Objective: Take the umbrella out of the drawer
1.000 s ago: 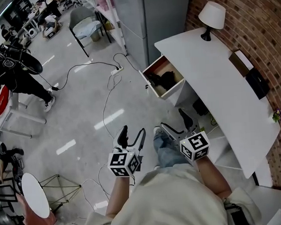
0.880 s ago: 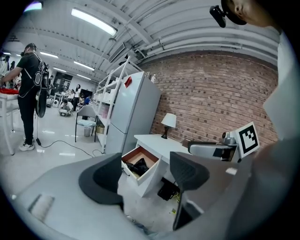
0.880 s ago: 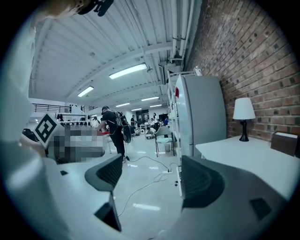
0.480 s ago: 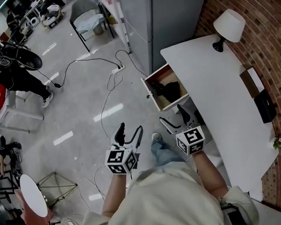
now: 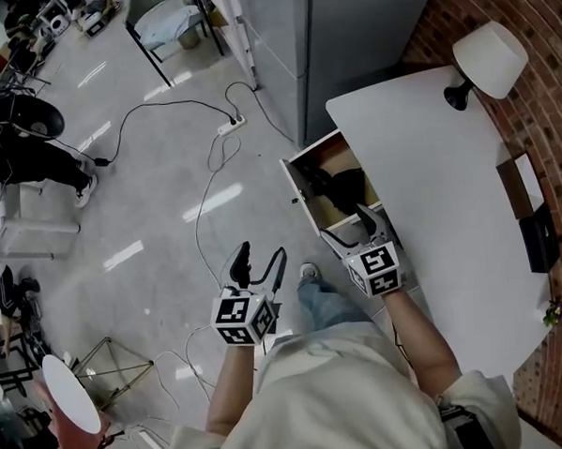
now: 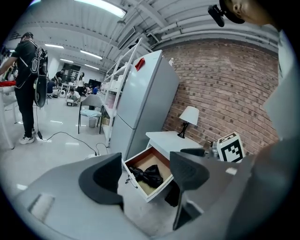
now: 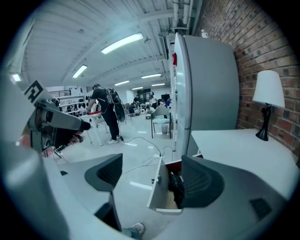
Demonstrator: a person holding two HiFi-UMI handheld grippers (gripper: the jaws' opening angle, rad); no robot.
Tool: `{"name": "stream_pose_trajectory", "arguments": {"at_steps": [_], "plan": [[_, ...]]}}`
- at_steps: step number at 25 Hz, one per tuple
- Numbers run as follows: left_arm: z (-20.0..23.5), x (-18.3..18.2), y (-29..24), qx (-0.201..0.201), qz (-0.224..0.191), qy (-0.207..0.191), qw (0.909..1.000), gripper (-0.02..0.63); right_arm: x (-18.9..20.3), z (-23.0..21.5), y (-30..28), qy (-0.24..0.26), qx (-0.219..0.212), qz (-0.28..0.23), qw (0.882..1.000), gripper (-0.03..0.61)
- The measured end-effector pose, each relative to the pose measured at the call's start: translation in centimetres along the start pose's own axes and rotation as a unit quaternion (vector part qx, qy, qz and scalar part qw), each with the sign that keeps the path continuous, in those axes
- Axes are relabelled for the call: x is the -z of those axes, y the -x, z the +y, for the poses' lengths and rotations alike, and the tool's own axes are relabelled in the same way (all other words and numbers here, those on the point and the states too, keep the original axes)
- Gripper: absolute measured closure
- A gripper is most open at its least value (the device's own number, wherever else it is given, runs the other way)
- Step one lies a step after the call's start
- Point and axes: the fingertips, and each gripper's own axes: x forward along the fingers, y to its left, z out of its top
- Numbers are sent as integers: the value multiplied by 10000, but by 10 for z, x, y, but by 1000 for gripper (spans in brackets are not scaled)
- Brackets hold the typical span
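Here, at the left of the head view, a cable (image 5: 201,129) trails across the glossy grey floor (image 5: 150,235). The left gripper (image 5: 262,259) hangs over that floor, well apart from the furniture, its jaws spread and gripping nothing; its cube (image 5: 241,320) bears square black-and-white markers. Next comes the open drawer (image 5: 298,194) of the white desk (image 5: 428,164), and the black folded umbrella (image 5: 340,183) lies inside it on the wooden bottom. The right gripper (image 5: 349,227) is at the drawer's near end, jaws wide apart and not touching the umbrella; in the right gripper view the umbrella (image 7: 176,185) shows beyond the right-hand jaw. Further right a white lamp (image 5: 488,58) stands on the desk beside the brick wall (image 5: 540,140).
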Motion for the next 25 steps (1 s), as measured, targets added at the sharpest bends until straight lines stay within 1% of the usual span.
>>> {"name": "stream_pose_trajectory", "arguments": {"at_steps": [7, 11, 15, 21, 25], "plan": [[23, 11, -48, -67, 305, 130, 9994, 305, 50, -41, -79, 464, -39, 771, 9959, 207], [36, 16, -71, -93, 436, 213, 9988, 305, 77, -60, -117, 488, -129, 1162, 9919, 207], [48, 28, -87, -144, 622, 351, 9973, 305, 104, -76, -149, 792, -199, 1587, 9839, 207], [61, 39, -112, -199, 760, 433, 9960, 305, 132, -100, -195, 827, -313, 1924, 9773, 206], [70, 47, -123, -237, 852, 526, 9947, 305, 151, -113, -218, 982, -334, 2280, 9681, 201]]}}
